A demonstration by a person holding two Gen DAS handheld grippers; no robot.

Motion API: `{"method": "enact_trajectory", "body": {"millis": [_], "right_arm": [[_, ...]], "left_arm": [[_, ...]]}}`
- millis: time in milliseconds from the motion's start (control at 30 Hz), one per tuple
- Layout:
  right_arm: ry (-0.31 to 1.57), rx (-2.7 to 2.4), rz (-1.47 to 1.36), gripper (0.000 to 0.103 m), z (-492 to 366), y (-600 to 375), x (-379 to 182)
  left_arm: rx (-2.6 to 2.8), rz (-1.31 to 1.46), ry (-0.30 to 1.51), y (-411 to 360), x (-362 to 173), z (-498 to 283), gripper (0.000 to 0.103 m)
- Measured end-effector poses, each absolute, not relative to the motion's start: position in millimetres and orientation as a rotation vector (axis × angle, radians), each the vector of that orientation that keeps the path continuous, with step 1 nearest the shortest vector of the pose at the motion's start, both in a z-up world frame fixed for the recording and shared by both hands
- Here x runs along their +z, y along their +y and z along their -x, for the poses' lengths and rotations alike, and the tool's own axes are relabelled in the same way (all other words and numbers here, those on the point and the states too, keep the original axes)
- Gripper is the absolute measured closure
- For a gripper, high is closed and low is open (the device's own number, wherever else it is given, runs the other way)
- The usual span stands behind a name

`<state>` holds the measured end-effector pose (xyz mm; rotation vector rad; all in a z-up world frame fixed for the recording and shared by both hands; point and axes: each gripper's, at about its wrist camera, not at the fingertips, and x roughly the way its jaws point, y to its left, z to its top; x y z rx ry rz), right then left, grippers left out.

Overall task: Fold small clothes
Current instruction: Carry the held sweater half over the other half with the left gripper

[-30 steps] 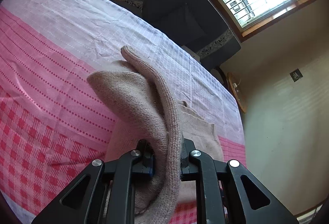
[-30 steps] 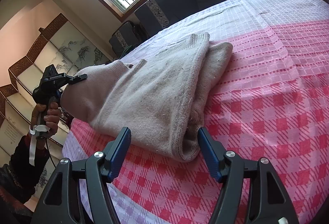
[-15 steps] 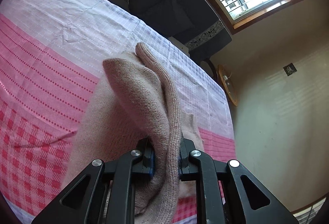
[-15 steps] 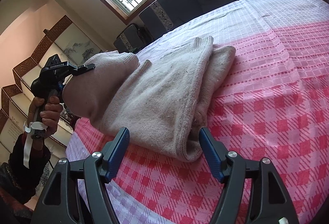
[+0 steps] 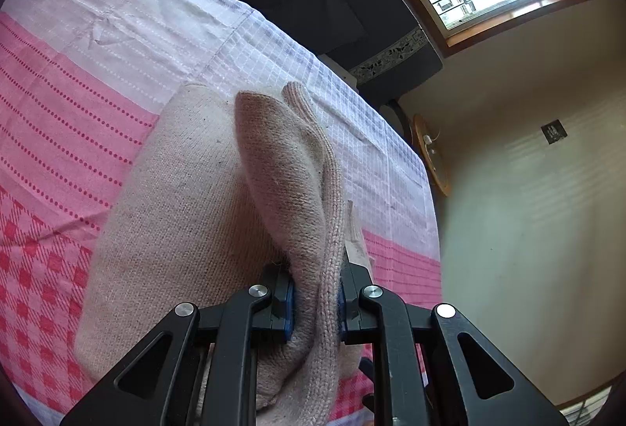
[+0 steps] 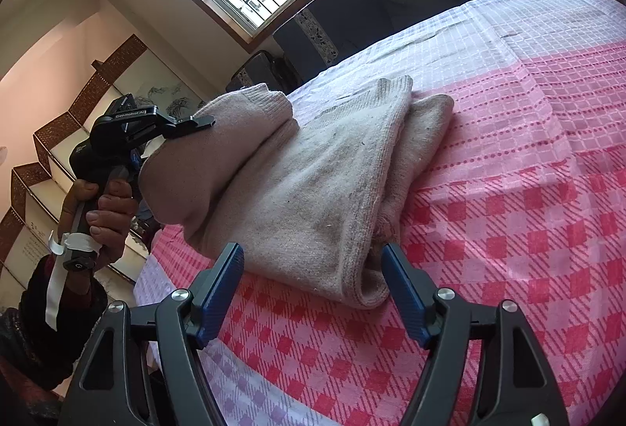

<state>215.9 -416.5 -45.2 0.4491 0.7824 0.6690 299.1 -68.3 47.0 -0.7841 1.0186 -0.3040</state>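
Since a second ago the pinched end of the beige sweater (image 6: 313, 183) has travelled further over its body, which lies on the pink checked bedspread (image 6: 528, 191), long axis running away from the right gripper (image 6: 313, 293). That gripper hovers spread just before the near hem; the left gripper (image 5: 315, 302) is clamped on the knit. Its housing reads "GenRobot AI".

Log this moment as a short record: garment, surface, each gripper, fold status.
garment: beige knit sweater, partly folded
surface: pink and white checked cloth
left gripper: shut on a raised end of the sweater, held over the rest
right gripper: open, empty, fingers apart by the sweater's near edge
fold status: raised end not yet laid down
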Motion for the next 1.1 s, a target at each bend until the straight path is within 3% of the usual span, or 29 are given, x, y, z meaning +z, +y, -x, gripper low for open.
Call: {"method": "enact_trajectory", "body": {"millis": [1100], "right_arm": [[0.76,0.695,-0.491,0.028,-210,-420,-44]], "left_arm": [[-0.344,0.858,1.055,-142,37,-310,0.087]]}}
